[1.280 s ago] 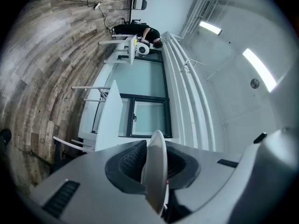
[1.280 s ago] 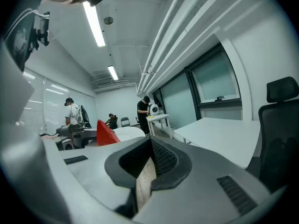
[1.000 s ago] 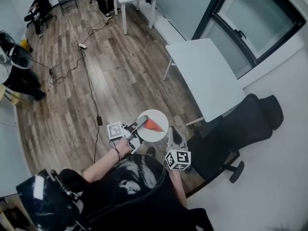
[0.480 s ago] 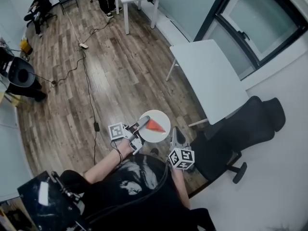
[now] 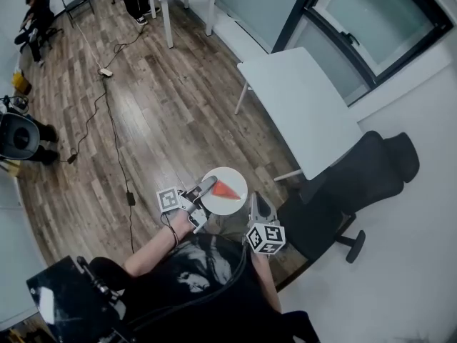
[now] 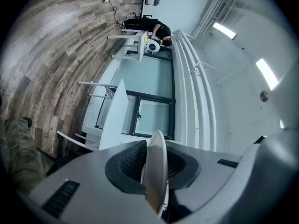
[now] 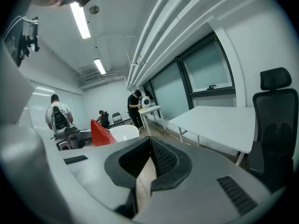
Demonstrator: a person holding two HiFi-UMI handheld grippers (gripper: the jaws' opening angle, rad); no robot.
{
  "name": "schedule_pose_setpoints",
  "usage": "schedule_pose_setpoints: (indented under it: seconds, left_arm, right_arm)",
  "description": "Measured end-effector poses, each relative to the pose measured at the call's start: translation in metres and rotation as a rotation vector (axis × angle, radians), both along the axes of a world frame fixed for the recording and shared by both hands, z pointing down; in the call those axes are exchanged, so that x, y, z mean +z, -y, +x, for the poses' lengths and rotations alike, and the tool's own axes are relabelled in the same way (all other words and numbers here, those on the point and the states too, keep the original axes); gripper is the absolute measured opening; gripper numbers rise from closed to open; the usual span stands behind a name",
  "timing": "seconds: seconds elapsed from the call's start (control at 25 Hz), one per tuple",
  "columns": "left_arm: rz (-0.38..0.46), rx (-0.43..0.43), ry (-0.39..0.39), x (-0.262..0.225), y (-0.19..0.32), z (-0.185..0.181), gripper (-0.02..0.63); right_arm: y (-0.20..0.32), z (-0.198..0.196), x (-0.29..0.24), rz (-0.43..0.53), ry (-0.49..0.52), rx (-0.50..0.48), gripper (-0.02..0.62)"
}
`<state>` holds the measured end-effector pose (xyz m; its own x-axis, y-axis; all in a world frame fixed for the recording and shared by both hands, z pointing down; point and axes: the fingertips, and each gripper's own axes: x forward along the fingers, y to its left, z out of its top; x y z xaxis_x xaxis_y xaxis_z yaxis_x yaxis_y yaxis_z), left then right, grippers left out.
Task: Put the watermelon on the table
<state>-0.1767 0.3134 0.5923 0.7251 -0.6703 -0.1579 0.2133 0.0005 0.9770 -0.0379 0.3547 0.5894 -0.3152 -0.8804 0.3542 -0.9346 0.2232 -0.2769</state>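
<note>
The left tongs point(image 5: 206, 186) are pinching the white plate point(image 5: 233, 176) carrying the watermelon slice point(image 5: 226, 189); the right tongs point(image 5: 257, 204) are hovering beside it, pressed together.

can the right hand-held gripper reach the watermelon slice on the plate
Probably yes: the red watermelon wedge lies uncovered on the round white plate in the left hand-held gripper, beside the empty right hand-held gripper, nothing between.

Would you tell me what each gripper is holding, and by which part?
The left gripper grips the white plate by its rim, with the watermelon slice lying on it. The right gripper holds nothing.
</note>
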Motion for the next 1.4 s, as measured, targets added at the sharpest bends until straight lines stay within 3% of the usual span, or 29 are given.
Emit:
schedule_pose_setpoints:
  seconds: [0.24, 0.4, 0.6, 0.8, 0.88, 1.08, 1.4]
  left_arm:
    - [0.001, 0.029, 0.025, 0.006, 0.065, 0.047, 0.057]
    - [0.04, 0.047, 0.021, -0.007, 0.123, 0.084, 0.057]
    - [0.082, -0.001, 0.018, -0.03, 0.181, 0.119, 0.058]
    - [-0.003, -0.078, -0.072, -0.008, 0.212, 0.114, 0.058]
    - [-0.016, -0.09, -0.068, 0.0, 0.222, 0.111, 0.058]
    - [0.024, -0.054, 0.001, -0.005, 0.296, 0.106, 0.058]
    - [0.046, 0.021, -0.01, -0.007, 0.417, 0.095, 0.058]
  right_arm:
    - [0.069, 0.038, 0.002, 0.009, -0.006, -0.004, 0.011]
    - [0.123, 0.065, -0.021, 0.085, -0.005, -0.045, 0.011]
    - [0.189, 0.107, -0.026, 0.094, 0.056, -0.053, 0.011]
    - [0.227, 0.115, -0.005, 0.04, 0.05, -0.092, 0.011]
    - [0.235, 0.111, 0.009, 0.009, 0.075, -0.1, 0.011]
    - [0.3, 0.094, 0.022, -0.038, 0.086, -0.11, 0.011]
    - [0.42, 0.087, 0.002, 0.011, 0.052, -0.023, 0.011]
